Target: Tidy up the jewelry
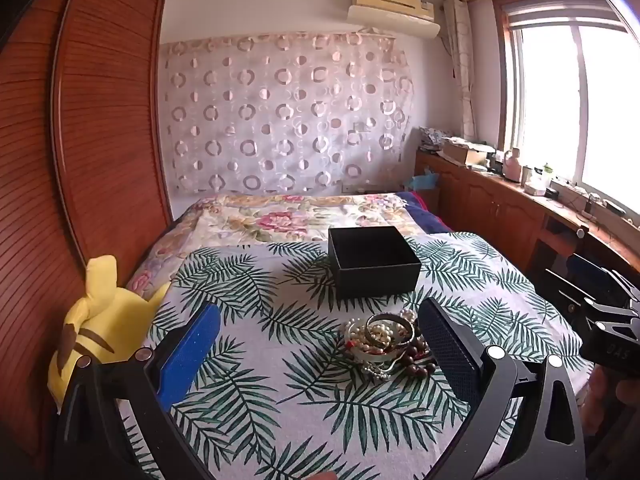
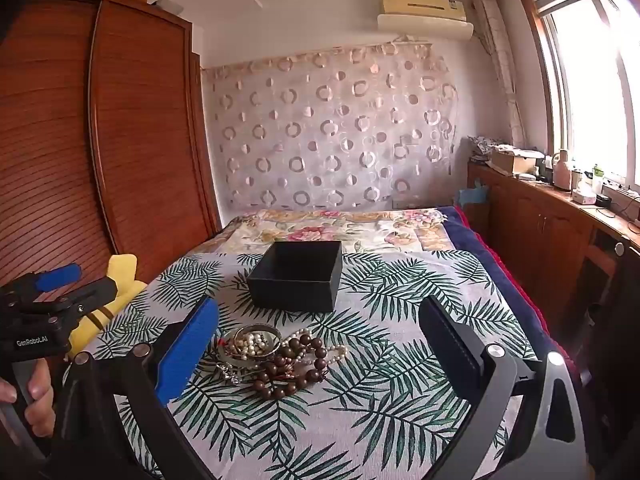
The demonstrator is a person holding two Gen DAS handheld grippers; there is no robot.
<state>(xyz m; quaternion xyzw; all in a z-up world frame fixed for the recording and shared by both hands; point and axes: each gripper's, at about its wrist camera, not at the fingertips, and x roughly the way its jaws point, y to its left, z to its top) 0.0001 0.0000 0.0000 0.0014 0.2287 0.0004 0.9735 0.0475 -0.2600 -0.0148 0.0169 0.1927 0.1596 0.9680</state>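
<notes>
A pile of jewelry [image 1: 386, 340] lies on the palm-leaf cloth [image 1: 280, 380]: silver bangles, a pearl string and dark wooden beads. It also shows in the right wrist view [image 2: 276, 356]. An open, empty black box [image 1: 374, 266] stands just behind the pile, also in the right wrist view [image 2: 298, 276]. My left gripper [image 1: 320, 316] is open and empty, with the pile by its right finger. My right gripper [image 2: 320, 312] is open and empty, hovering just short of the pile. The left gripper shows at the left edge of the right wrist view [image 2: 60, 276].
A yellow plush toy [image 1: 96, 320] lies at the cloth's left edge beside the wooden wardrobe [image 1: 100, 120]. A floral quilt [image 1: 280, 216] covers the bed beyond the box. A cluttered wooden cabinet [image 1: 500, 196] runs under the window on the right.
</notes>
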